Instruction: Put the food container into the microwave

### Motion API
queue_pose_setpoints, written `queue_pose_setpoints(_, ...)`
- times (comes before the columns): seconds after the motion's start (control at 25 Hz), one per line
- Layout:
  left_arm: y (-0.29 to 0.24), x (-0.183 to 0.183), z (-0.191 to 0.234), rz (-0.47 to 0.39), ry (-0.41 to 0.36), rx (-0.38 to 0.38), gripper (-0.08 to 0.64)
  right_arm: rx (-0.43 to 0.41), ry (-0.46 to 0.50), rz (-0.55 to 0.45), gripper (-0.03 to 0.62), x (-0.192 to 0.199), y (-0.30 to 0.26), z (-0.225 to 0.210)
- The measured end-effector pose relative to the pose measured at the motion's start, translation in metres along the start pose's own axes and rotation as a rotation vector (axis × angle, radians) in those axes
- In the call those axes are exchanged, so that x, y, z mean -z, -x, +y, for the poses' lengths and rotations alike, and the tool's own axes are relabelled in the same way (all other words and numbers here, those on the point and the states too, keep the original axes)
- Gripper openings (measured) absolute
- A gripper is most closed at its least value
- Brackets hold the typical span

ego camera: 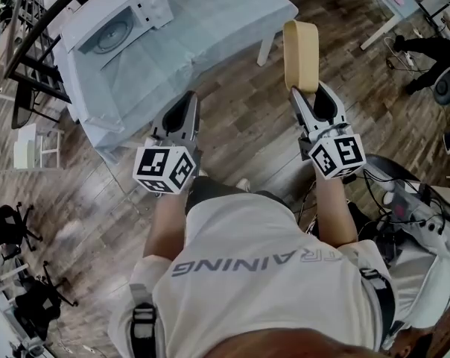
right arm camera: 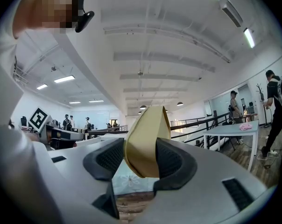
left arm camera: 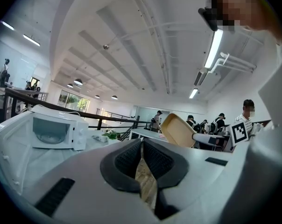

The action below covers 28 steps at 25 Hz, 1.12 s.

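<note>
The right gripper [ego camera: 305,95] clamps the tan food container [ego camera: 300,54] by one edge; the tub sticks out past its jaws, well right of the open microwave [ego camera: 113,24]. The left gripper [ego camera: 186,103], nearer the microwave, has its jaws together and empty.

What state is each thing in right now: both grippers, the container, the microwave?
Left gripper: shut, nothing between its jaws.
Right gripper: shut on the container's edge.
Container: held in the air short of the table, stood on edge, no lid, looks empty.
Microwave: on the table, front toward the grippers, turntable visible inside; cannot tell whether its door is open.
</note>
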<state>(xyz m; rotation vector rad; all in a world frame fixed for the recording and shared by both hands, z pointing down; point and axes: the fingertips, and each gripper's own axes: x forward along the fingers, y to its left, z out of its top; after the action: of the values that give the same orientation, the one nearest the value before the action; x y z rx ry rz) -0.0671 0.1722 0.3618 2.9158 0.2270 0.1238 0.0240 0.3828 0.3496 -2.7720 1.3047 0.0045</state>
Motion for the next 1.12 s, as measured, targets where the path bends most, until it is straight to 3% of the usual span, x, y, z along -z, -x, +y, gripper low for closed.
queue_pose_setpoints(0.56,-0.053,-0.005,0.038,-0.01,0.018,-0.03,0.044,-0.053,0.006,0.02,0.222,0.008,-0.063,-0.021)
queue_pose_setpoints(1.12,-0.116,-0.03,0.119,-0.003,0.036,-0.071,0.044,-0.089,0.019,0.03,0.222,0.002,-0.175,-0.038)
